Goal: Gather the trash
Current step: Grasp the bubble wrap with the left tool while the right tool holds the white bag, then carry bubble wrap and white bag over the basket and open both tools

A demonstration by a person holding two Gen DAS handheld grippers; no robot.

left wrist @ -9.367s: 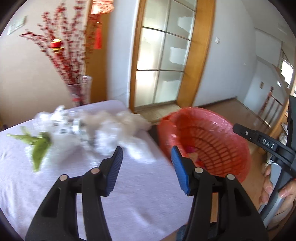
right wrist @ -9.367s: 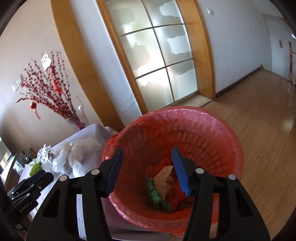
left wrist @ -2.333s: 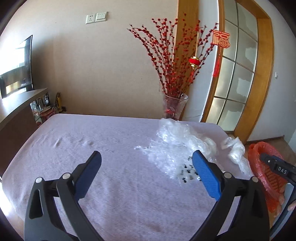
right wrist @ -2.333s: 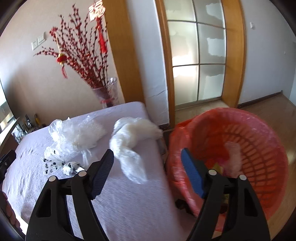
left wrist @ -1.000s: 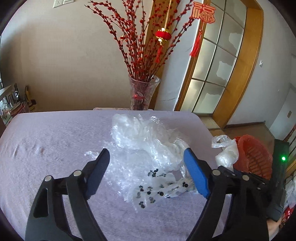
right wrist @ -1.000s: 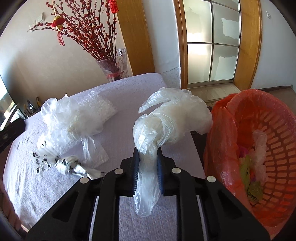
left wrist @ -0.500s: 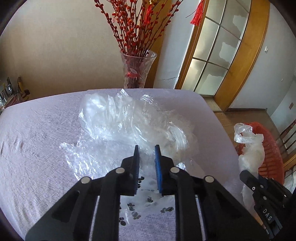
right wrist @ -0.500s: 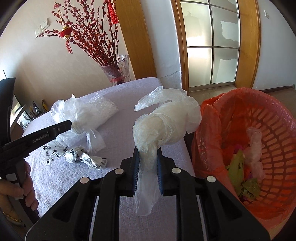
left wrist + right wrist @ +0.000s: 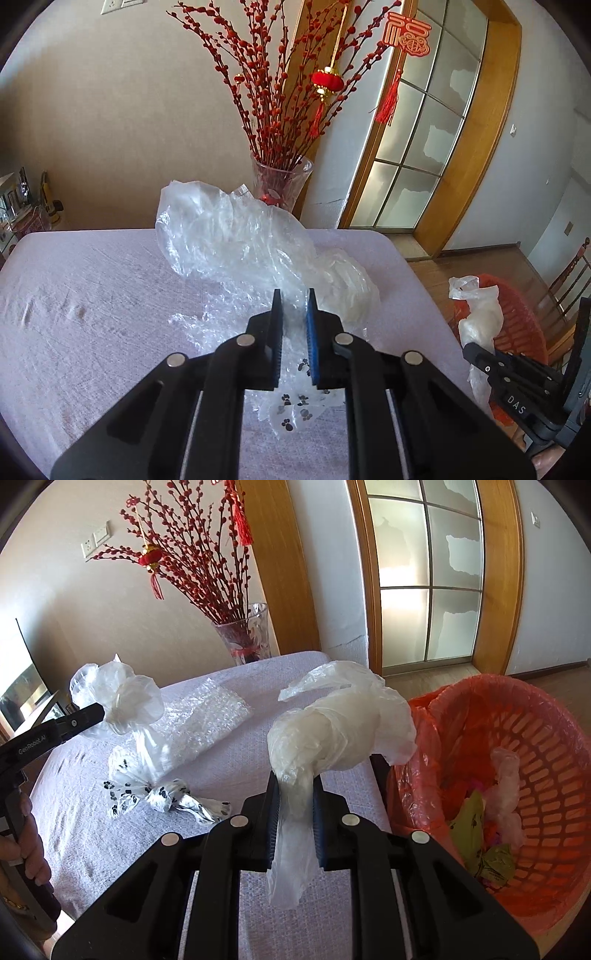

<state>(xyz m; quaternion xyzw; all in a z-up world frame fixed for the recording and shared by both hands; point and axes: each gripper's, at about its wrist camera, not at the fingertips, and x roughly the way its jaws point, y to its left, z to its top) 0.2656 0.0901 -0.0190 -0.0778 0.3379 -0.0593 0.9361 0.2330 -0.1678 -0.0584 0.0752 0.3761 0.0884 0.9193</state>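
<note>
My left gripper is shut on a crumpled clear plastic bag. The right wrist view shows that bag raised off the table, its paw-print tail trailing on the cloth, pinched at the left gripper. My right gripper is shut on a white plastic bag, held above the table's right edge beside the red basket. The basket holds leaves and plastic scraps. In the left wrist view the white bag hangs in front of the basket.
A sheet of bubble wrap lies on the cloth-covered table. A glass vase with red branches stands at the table's far edge. A person's hand grips the left tool. Wooden floor and a chair lie beyond the basket.
The left jaws, wide apart a second ago, have come together on the clear bag and lifted it. The right gripper has kept its hold on the white bag and risen slightly.
</note>
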